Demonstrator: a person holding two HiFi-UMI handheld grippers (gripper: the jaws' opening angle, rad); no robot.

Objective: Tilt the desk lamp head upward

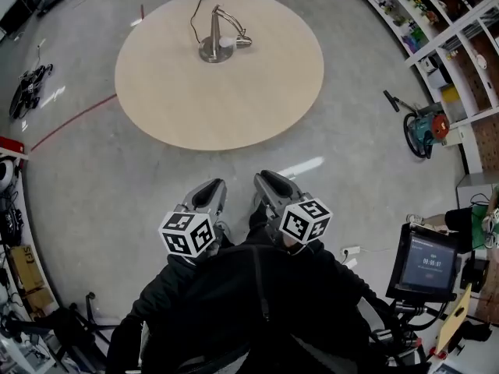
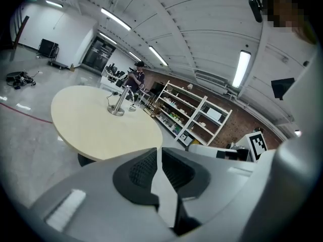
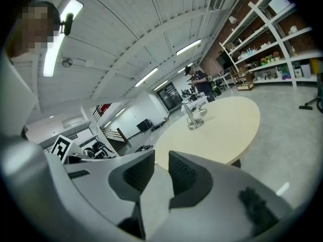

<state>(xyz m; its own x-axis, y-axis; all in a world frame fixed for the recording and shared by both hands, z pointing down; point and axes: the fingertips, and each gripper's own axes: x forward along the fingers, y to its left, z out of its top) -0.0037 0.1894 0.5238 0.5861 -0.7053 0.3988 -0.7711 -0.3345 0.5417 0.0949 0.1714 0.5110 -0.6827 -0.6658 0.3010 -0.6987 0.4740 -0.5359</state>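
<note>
Jaws on the left gripper (image 2: 157, 155) and right gripper (image 3: 161, 160) stand slightly apart, holding nothing. The desk lamp (image 1: 217, 36) stands far across the round surface (image 1: 234, 107), well apart from both grippers. Nothing looks done yet, and its head remains to be tilted.

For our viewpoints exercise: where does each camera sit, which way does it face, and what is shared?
Head view: on the head, facing steeply down at floor and table; shows left hand-held gripper, right hand-held gripper.
Left gripper view: on the left hand-held gripper, facing the table; shows its jaws.
Right gripper view: on the right hand-held gripper, likewise.
Shared by all: table, lamp.
</note>
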